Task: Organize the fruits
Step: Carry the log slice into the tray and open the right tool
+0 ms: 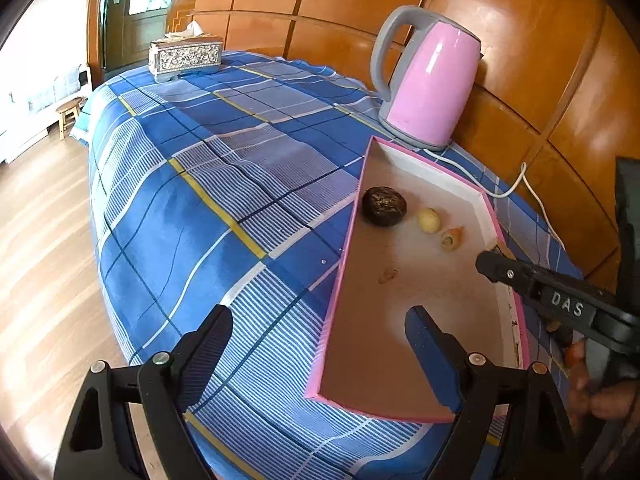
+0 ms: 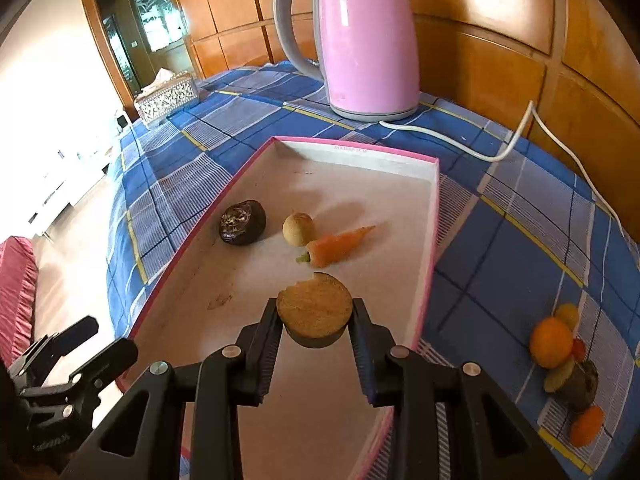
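Note:
A shallow pink-rimmed tray [image 2: 360, 156] lies on the blue checked tablecloth. In it are a dark wrinkled fruit [image 2: 242, 222], a small tan round fruit [image 2: 298, 229] and a little carrot [image 2: 340, 244]. My right gripper [image 2: 315, 322] is shut on a flat brown cut fruit half [image 2: 315, 308] with a notch in its edge, held above the tray's near part. My left gripper [image 1: 320, 356] is open, its fingers astride the tray's left wall [image 1: 340, 280] near the front corner without pressing it. The right gripper [image 1: 494, 260] reaches in over the tray's right rim in the left wrist view.
A pink kettle [image 2: 360, 40] with a white cord stands behind the tray. A pile of fruits [image 2: 560, 352], among them an orange, lies on the cloth to the right. A patterned tissue box [image 1: 186, 58] sits at the far end. The table drops to wooden floor on the left.

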Demonstrator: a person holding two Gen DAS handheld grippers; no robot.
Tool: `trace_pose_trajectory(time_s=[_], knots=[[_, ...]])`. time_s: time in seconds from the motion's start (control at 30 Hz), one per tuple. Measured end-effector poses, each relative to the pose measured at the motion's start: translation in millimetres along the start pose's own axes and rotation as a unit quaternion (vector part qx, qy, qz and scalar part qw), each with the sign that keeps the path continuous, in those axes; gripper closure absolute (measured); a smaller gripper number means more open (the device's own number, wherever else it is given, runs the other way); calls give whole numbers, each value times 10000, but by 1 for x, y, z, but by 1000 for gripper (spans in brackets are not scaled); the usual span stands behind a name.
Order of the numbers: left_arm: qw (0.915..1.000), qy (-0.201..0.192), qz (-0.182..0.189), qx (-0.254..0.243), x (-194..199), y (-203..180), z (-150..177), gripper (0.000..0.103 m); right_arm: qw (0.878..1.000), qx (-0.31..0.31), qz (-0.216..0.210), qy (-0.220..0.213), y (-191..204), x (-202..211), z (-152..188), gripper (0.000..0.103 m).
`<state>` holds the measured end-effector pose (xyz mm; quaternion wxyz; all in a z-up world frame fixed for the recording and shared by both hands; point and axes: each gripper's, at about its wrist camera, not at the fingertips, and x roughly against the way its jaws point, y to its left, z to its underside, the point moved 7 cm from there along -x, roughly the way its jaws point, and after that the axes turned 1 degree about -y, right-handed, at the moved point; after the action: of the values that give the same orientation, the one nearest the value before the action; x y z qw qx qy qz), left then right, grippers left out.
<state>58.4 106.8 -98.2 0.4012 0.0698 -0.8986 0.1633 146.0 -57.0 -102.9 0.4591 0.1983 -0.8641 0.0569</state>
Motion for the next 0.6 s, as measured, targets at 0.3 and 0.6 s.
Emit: trace_pose_trajectory(time_s=[0.3,0.6], knots=[[10000,-7,-1,-5,0,0,0,15,9999,88,47,-75,11,-4,-10,65],[9999,-58,56,-70,3,-5,1,15,9987,-171,408,-272,-7,20,9,62]])
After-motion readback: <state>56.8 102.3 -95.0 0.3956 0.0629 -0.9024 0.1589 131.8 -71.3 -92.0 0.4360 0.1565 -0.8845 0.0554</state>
